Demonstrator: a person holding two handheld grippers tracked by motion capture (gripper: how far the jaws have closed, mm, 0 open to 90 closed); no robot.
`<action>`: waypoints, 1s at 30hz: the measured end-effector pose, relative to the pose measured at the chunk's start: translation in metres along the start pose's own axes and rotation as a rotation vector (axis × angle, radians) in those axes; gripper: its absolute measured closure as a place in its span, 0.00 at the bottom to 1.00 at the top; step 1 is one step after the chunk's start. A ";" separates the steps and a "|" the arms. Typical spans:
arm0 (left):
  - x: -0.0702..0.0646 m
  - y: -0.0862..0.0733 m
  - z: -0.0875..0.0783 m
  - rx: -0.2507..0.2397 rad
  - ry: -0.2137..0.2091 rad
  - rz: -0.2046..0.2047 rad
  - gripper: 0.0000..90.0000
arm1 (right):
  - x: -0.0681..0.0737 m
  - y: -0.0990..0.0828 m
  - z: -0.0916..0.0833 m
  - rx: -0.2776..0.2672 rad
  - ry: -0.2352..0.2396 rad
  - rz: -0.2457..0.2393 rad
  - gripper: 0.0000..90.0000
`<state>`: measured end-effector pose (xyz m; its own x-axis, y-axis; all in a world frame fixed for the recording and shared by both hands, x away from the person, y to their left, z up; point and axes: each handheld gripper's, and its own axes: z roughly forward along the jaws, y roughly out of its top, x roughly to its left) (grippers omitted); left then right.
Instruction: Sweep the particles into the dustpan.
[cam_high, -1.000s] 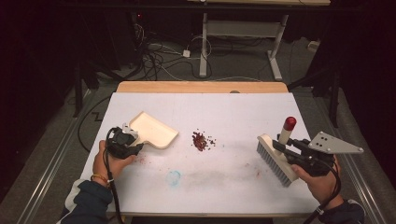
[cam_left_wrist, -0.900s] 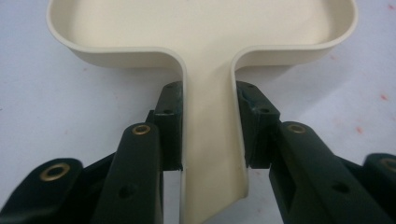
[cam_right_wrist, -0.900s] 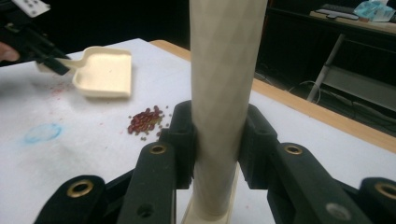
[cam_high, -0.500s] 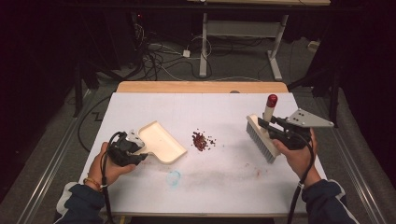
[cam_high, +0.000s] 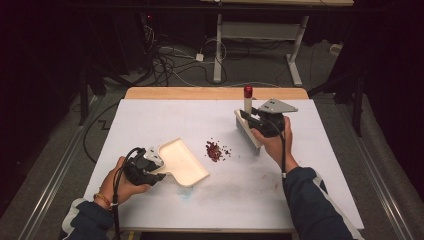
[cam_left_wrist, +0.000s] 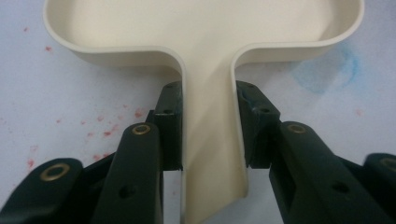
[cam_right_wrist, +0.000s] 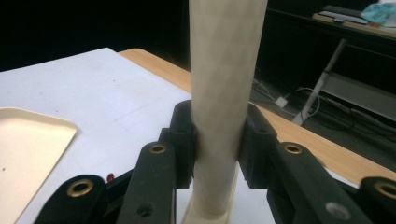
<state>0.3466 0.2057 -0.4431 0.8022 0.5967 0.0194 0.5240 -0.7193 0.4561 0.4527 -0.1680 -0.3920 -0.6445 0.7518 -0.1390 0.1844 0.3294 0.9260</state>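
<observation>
Left gripper (cam_high: 150, 167) fingers (cam_left_wrist: 169, 126) clenched on the handle of the cream dustpan (cam_high: 182, 161), lying flat at near left on the white surface (cam_high: 150, 120). Right gripper (cam_high: 260, 121) fingers (cam_right_wrist: 184, 135) clamped around the upright brush (cam_high: 247, 125) handle, right of centre. Red crumbs (cam_high: 215, 150) scattered between dustpan and brush, just beside the brush.

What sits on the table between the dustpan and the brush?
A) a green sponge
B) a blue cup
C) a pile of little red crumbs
C: the little red crumbs lie on the white table, with the dustpan on one side and the brush on the other.
</observation>
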 end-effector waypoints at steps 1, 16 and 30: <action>-0.001 0.000 0.000 -0.001 -0.001 0.002 0.71 | 0.000 0.000 0.000 0.000 0.000 0.000 0.79; -0.001 0.006 0.006 -0.003 -0.019 0.009 0.71 | 0.042 -0.005 0.029 -0.018 0.091 -0.046 0.79; -0.007 0.027 0.015 0.005 -0.031 0.020 0.71 | 0.078 -0.006 0.034 -0.069 0.204 -0.026 0.78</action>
<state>0.3592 0.1771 -0.4441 0.8210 0.5709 0.0013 0.5089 -0.7329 0.4516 0.4266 -0.0924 -0.4207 -0.7863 0.6105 -0.0956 0.1192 0.3016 0.9459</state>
